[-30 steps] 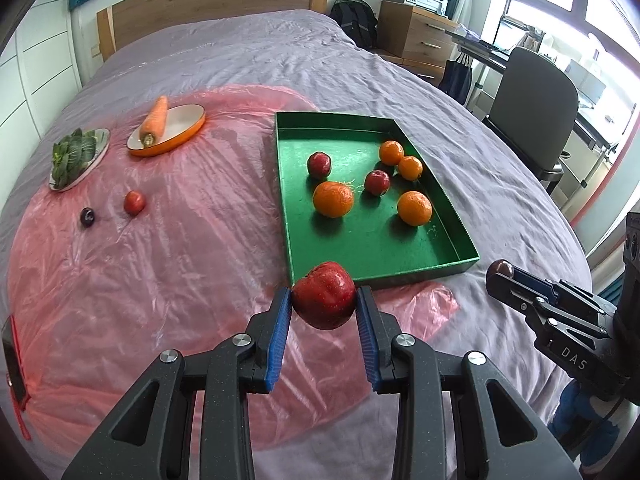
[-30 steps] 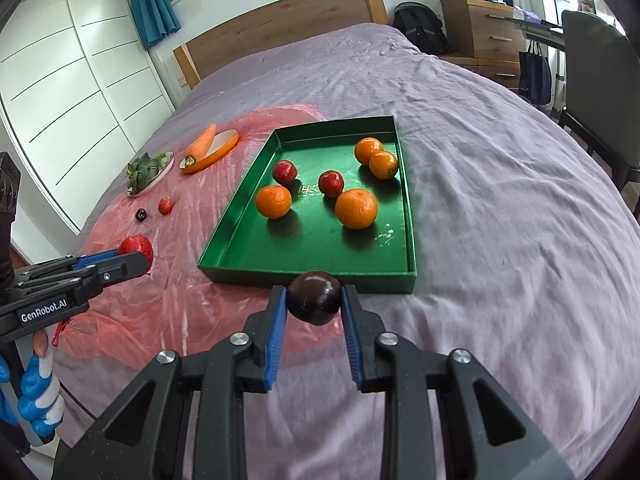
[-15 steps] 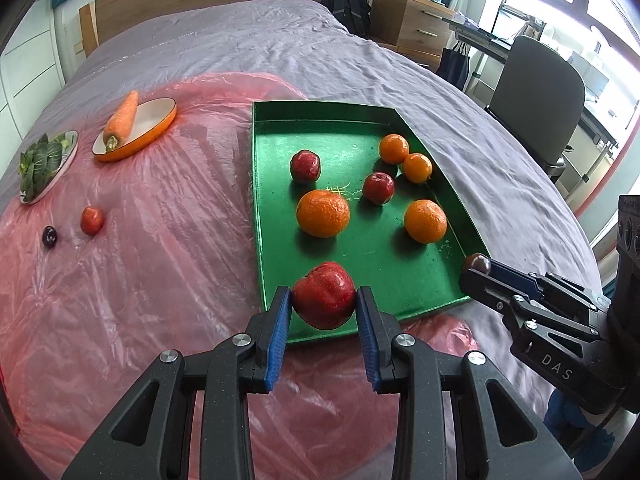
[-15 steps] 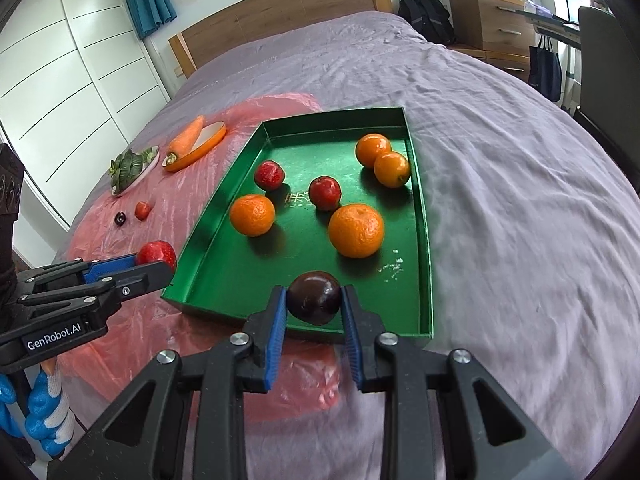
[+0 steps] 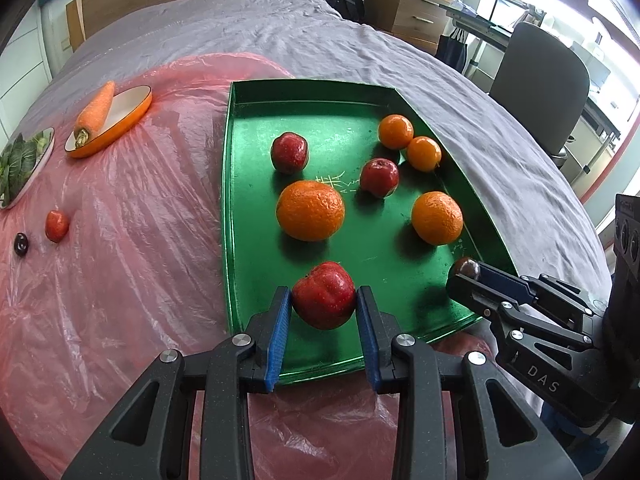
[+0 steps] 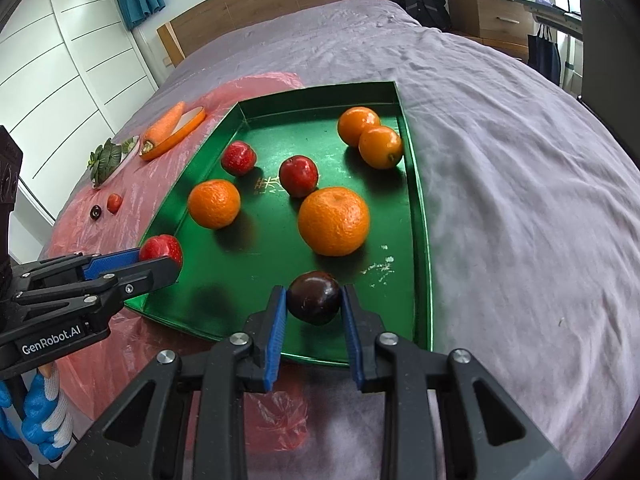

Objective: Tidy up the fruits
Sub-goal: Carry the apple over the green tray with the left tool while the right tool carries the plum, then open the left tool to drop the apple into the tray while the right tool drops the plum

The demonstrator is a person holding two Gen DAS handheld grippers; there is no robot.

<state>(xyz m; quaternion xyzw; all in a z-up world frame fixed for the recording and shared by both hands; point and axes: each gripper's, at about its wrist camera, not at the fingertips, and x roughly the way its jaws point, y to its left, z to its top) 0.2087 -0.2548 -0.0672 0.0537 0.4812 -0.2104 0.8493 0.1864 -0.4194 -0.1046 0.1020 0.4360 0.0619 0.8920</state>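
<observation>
My left gripper [image 5: 323, 300] is shut on a red apple [image 5: 324, 295], held above the near end of the green tray [image 5: 230, 200]. My right gripper [image 6: 313, 300] is shut on a dark plum [image 6: 314, 297] over the tray's [image 6: 416, 200] near right part. In the left wrist view the right gripper [image 5: 464, 272] shows at the right with the plum [image 5: 465, 267]. The right wrist view has the left gripper [image 6: 160, 256] with the apple [image 6: 161, 249] at the left. Several oranges, among them a big one [image 5: 310, 210], and two red apples [image 5: 289, 153] lie in the tray.
On the pink plastic sheet [image 5: 120, 260] left of the tray lie a small red fruit [image 5: 56, 225] and a dark cherry [image 5: 20, 244]. An orange dish [image 5: 120, 120] bears a carrot [image 5: 96, 111]; a plate of greens [image 5: 20, 164] sits beside it. An office chair [image 5: 540, 88] stands at the right.
Both grippers have moved forward and down, from in front of the tray's near edge to above its near end, each still holding its fruit.
</observation>
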